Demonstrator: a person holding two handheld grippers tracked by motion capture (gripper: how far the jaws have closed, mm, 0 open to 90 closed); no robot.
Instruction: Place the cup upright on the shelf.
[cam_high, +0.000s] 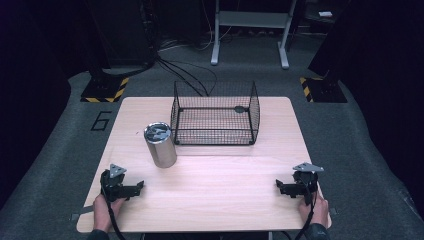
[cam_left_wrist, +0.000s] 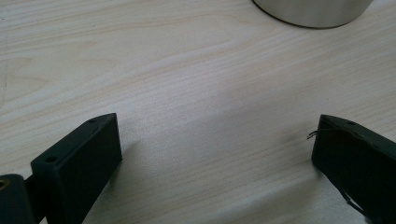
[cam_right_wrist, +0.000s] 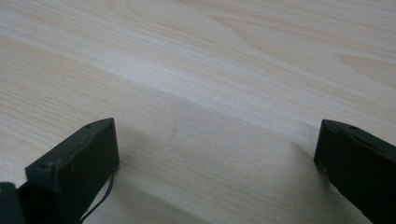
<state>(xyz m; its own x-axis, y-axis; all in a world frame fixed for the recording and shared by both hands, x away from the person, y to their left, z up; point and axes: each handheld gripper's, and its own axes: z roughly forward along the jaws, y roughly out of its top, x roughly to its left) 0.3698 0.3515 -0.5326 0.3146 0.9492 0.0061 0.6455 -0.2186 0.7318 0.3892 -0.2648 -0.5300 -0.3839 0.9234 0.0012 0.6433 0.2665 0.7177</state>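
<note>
Shiny steel cylinder upright beside wire basket; 2 grippers' jaws wide apart, empty.

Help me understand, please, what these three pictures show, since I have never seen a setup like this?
There is no robot arm here: a person holds a hand-held tool in each hand, the left gripper and the right gripper. The high view comes from a fixed camera above the wooden table. The other two pictures come from small cameras riding on each gripper, looking along its black fingers at the tabletop. On the table stand a metal cylinder and, beside it, an open wire basket. Both grippers are open, rest near the table's near edge, and hold nothing.
</note>
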